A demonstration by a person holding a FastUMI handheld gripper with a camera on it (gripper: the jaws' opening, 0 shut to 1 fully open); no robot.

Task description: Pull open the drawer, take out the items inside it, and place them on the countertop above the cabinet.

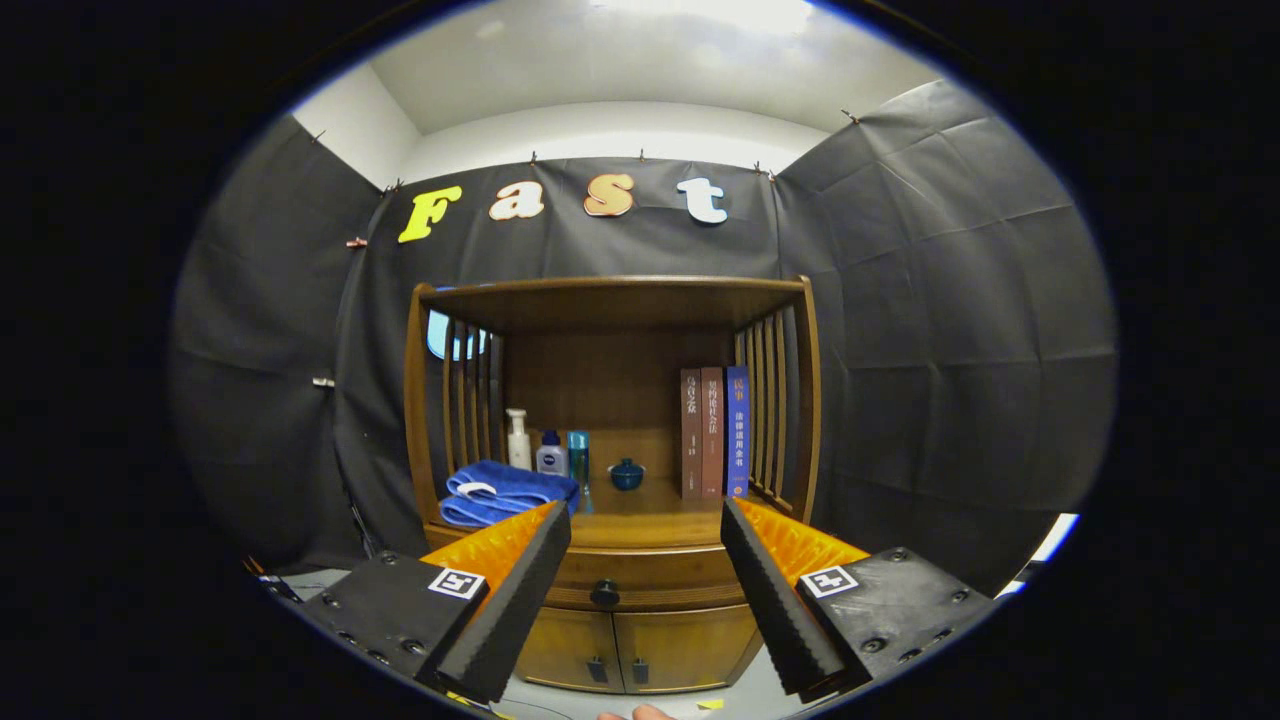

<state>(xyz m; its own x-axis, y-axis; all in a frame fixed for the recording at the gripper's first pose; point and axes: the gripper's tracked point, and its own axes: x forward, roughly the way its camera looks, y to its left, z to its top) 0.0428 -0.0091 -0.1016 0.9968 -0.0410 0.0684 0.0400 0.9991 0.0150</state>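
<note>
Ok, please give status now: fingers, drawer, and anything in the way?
Gripper open, holding nothing, short of the cabinet. Drawer shut, its knob between the fingers, beyond them. Nothing in the way.

Three books are standing upright at the right end of the cabinet's open shelf, and each spine is carrying vertical Chinese characters: pale ones on the brown book (pixel 690 432), pale ones on the reddish-brown book (pixel 711 430), and yellow and white ones on the blue book (pixel 738 430) (all too small to be read with certainty). A square black-and-white marker (pixel 457 583) is sitting on the gripper's body behind each finger, bearing a pattern and no words. The gripper (pixel 645 510) is holding its fingers wide apart, gripping nothing.
</note>
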